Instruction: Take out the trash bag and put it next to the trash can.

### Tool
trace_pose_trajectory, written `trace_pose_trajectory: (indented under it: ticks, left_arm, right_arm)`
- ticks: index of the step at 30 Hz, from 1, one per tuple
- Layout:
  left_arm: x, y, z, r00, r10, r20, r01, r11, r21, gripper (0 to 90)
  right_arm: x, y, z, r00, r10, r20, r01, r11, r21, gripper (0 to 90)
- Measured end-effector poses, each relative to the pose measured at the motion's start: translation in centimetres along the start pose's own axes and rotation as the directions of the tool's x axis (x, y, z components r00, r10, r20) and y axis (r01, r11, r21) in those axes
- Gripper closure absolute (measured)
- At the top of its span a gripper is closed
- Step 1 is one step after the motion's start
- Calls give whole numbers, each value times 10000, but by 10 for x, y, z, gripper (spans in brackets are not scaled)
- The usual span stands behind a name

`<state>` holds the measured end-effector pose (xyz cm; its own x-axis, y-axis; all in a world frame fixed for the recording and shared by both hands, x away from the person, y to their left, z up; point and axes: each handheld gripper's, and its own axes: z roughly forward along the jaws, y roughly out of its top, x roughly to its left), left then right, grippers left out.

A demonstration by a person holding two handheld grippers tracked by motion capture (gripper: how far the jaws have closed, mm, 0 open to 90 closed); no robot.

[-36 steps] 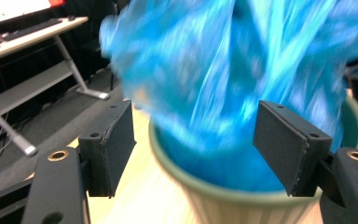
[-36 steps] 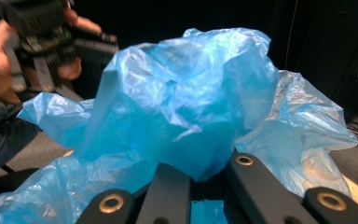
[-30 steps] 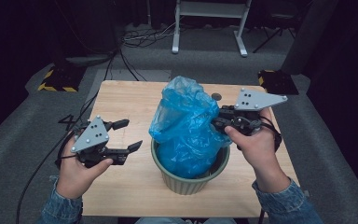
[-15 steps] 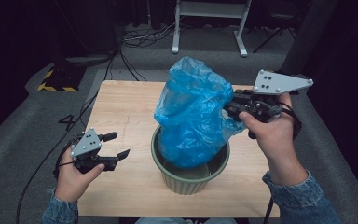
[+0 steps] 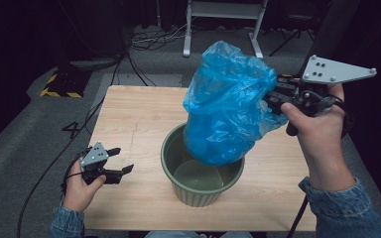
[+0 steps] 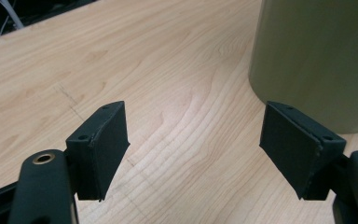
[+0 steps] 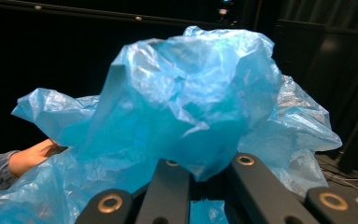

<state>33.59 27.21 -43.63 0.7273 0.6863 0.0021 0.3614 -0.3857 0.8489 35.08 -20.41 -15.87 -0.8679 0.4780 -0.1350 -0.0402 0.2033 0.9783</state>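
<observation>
Two jaws of the right gripper (image 7: 200, 179) pinch the blue bag (image 7: 186, 107), its film bunched between them in that gripper's view. From above, the bag (image 5: 228, 109) hangs at twelve o'clock over the green bin (image 5: 201, 191), higher than a second ago. Lower now, at eight o'clock, the left gripper (image 5: 121, 161) has just been opening its jaws wide, nothing between them.

- The right tool (image 5: 273, 99), clamped on the blue plastic bag (image 5: 228, 104), now sits higher and further toward the right edge of the table (image 5: 129, 114) than a second ago, when it was low beside the green bucket (image 5: 203, 171).
- The bag has risen with it: most of it now hangs above the bucket's rim, with just its lower end over the opening, and the bucket's bare floor shows where the bag filled it earlier.
- The left tool (image 5: 121, 159) has dropped and drawn back toward the near left corner of the table, away from the bucket.
- Its jaws have just been opening wider, with nothing between them.
</observation>
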Motion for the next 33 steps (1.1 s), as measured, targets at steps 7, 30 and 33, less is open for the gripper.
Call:
trace_pose_trajectory:
  ticks: [7, 30, 33]
  left_arm:
    - [2, -12, 11, 9998, -9, 194, 0, 9990, 436, 219]
    - [10, -39, 25, 9994, -293, 176, 265, 9898, 1401, 206]
    - [10, -42, 26, 9996, -271, 127, 248, 9879, 1531, 205]
  right_arm:
    - [-15, 4, -21, 9973, -101, 721, 98, 9999, 41, 895]
    - [-70, -51, -68, 9678, 725, 2410, -934, 9927, 762, 892]
    - [-77, -66, -69, 9621, 958, 2555, -1216, 9887, 873, 892]
